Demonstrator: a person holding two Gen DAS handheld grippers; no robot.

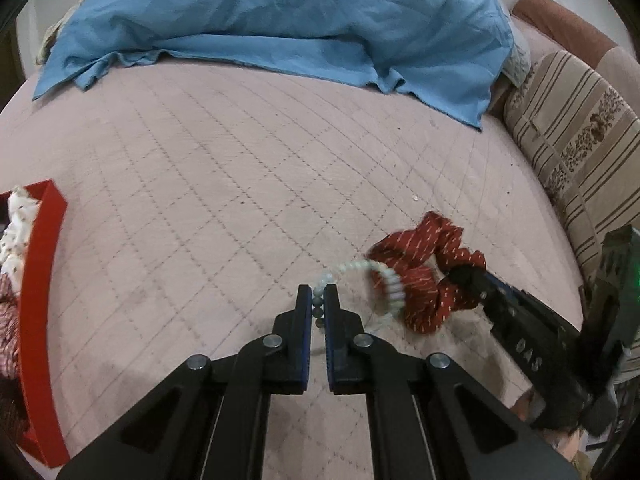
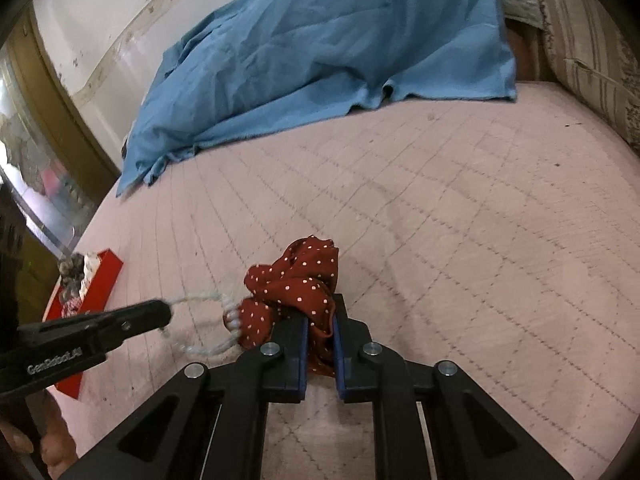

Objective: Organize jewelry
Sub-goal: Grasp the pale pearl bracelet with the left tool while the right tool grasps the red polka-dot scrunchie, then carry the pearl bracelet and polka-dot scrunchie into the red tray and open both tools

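A pale bead bracelet (image 1: 380, 280) is looped through a red patterned scrunchie (image 1: 424, 268) on the pink quilted bed. My left gripper (image 1: 319, 294) is shut on the bracelet's beads, pulling the loop to the left. In the right wrist view, my right gripper (image 2: 321, 312) is shut on the red dotted scrunchie (image 2: 296, 284), and the bracelet (image 2: 216, 328) stretches from it to the left gripper (image 2: 166, 312). A red box (image 1: 38, 280) with other fabric pieces lies at the left; the same red box (image 2: 96, 280) shows at the left of the right wrist view.
A rumpled blue cloth (image 1: 280, 20) covers the far part of the bed. A striped floral cushion (image 1: 576, 148) lies along the right edge. A wall and a window frame (image 2: 48, 92) run along the far left side.
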